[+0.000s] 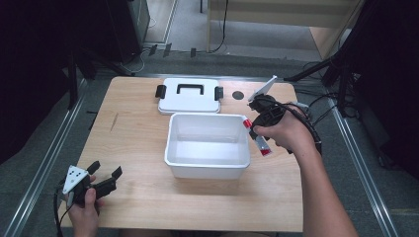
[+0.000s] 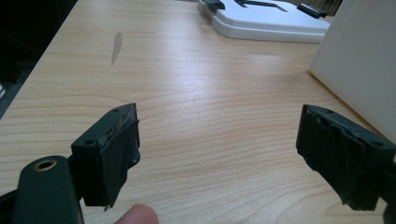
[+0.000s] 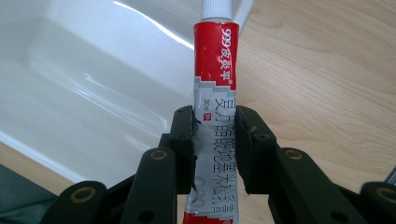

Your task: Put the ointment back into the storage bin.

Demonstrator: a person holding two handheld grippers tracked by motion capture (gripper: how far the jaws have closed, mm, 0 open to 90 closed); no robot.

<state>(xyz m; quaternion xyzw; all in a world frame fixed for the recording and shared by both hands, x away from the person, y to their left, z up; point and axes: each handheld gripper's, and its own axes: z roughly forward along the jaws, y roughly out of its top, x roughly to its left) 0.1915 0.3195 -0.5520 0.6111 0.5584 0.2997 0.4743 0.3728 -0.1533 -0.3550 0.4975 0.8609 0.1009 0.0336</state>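
Gripping a red-and-white ointment tube [image 3: 215,93] at its middle, the right gripper [image 1: 258,129] holds it over the right rim of the open white box [image 1: 207,168] at the table's [image 1: 138,138] centre. Releasing inside seems next. The left gripper [image 1: 104,176] rests near the front left corner, jaws apart and empty. The lid [image 1: 189,98] lies along the far edge.

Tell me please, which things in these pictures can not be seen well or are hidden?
- Tube, right gripper view: its lower end is cut by the bottom edge, and the right claw covers both sides of its print.
- Tube, high view: print too small to read.
- White box, left gripper view: cut by the right edge, inside hidden.
- Lid, left gripper view: far part cut by the top edge.
- Left claw, high view: the hand covers its rear.
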